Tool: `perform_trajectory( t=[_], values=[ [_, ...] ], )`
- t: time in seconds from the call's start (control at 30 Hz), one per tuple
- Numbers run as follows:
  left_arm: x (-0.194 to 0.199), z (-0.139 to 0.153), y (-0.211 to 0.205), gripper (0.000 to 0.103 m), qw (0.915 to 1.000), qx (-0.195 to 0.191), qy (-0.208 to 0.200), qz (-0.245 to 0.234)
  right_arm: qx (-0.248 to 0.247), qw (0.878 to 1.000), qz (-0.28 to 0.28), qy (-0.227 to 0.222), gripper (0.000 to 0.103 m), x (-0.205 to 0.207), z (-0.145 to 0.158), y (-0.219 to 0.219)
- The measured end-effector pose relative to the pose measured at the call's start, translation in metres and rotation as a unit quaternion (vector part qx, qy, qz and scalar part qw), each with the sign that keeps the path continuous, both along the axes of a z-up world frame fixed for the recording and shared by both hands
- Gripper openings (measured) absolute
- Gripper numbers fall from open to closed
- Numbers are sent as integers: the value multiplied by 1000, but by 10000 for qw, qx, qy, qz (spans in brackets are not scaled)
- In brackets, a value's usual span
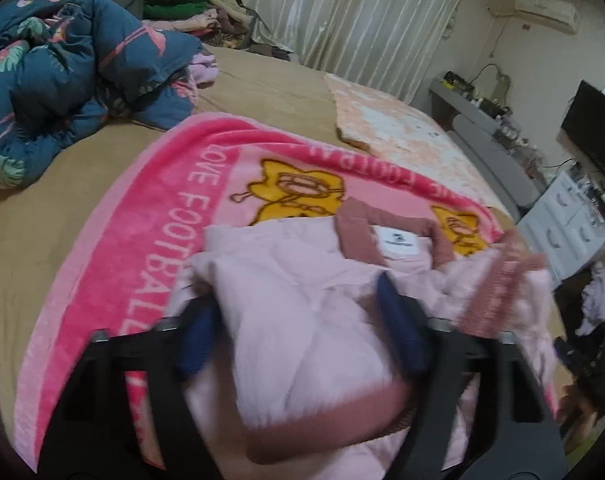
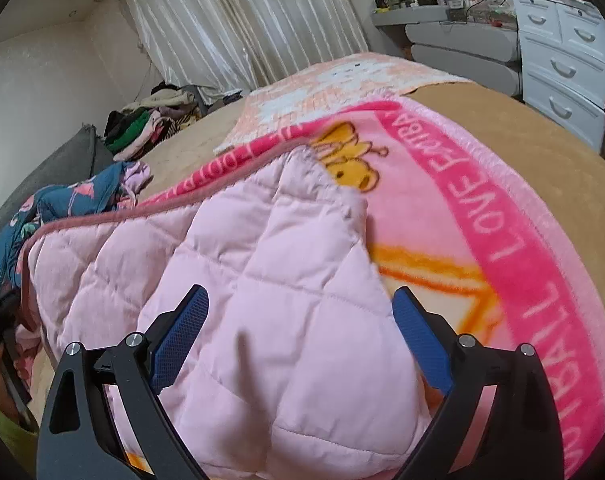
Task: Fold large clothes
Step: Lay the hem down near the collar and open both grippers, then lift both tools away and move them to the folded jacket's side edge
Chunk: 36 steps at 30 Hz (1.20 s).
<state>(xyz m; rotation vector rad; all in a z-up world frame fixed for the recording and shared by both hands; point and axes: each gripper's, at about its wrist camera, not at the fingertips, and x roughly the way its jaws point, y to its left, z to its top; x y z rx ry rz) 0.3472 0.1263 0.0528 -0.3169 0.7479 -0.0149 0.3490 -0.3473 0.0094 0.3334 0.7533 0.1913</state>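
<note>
Pink quilted jacket [image 2: 262, 280] with a dusty-rose ribbed collar [image 1: 358, 236] is what I'm folding; it lies on a bright pink fleece blanket with yellow cartoon figures [image 1: 150, 216], spread over the tan-sheeted bed [image 1: 54, 216]. My worry is slippage: the padding is puffy and slick, so I judge a shallow bite would let a fold spring open, or I'd drag the blanket along and skew everything. My left gripper [image 1: 298, 320] straddles a bulging mound of jacket near the collar, fingers spread wide with fabric between them but not pinched. My right gripper [image 2: 300, 328] is likewise spread apart, hanging over a quilted panel that fills the gap between its blue pads [image 2: 420, 340].
</note>
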Motion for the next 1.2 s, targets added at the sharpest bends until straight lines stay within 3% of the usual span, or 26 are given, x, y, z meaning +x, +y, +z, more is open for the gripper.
perform_trajectory(
  t=[0.1, 0.2, 0.47, 0.7, 0.9, 1.2],
  values=[
    [-6, 11, -6, 87, 9999, 8, -149, -44, -86, 9999, 38, -37, 93, -3, 1, 2],
    [-15, 25, -10, 94, 9995, 29, -306, -35, -84, 9999, 61, -72, 93, -7, 4, 2],
    [-37, 57, -29, 94, 9946, 771, -696, -47, -85, 9993, 141, -341, 95, -25, 25, 4],
    [-52, 62, -38, 94, 9874, 1360, -811, -29, -349, 9970, 231, -655, 98, -42, 47, 8],
    [-64, 36, -22, 94, 9865, 1545, -540, 54, -696, 9940, 309, -785, 98, -56, 51, 9],
    [-71, -39, 6, 94, 9887, 1480, 233, 43, -1028, 9930, 423, -391, 99, -51, 21, 11]
  ],
)
